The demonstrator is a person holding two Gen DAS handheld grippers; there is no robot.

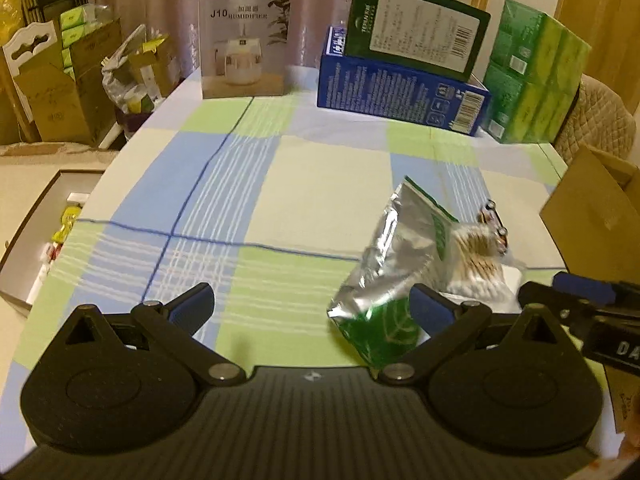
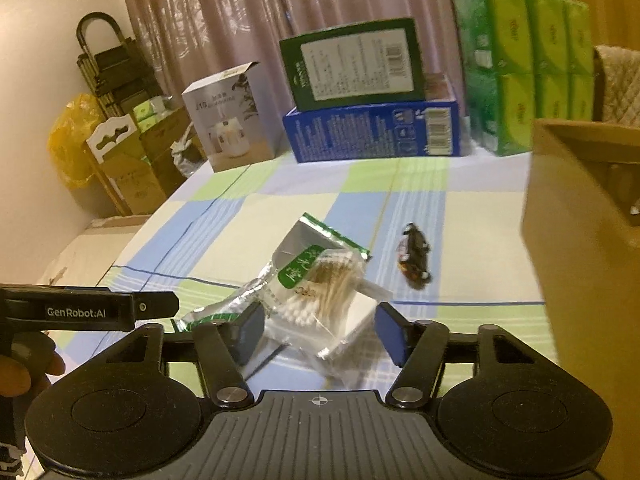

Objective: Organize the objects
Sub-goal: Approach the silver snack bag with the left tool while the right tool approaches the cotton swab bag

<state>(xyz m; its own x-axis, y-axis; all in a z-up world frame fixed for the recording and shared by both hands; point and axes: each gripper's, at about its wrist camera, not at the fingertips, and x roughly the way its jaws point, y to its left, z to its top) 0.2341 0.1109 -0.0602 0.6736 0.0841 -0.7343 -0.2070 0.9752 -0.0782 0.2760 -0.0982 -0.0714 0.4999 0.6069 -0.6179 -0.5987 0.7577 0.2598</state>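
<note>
Right hand-held gripper point(image 2: 318, 330): jaws open, straddling cotton swab bag point(image 2: 320, 296) for pickup | left hand-held gripper point(image 1: 312, 306): open, empty | cardboard box point(image 2: 580, 240): worktop right edge, likely destination | foil pouch point(image 1: 384, 264): under the bag | toy car point(image 2: 414, 256): just beyond

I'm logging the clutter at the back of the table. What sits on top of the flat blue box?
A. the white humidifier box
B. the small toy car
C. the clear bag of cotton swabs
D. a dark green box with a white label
D: the dark green box with a white label rests tilted on the flat blue box; the white humidifier box stands apart on the checked tablecloth.
</note>
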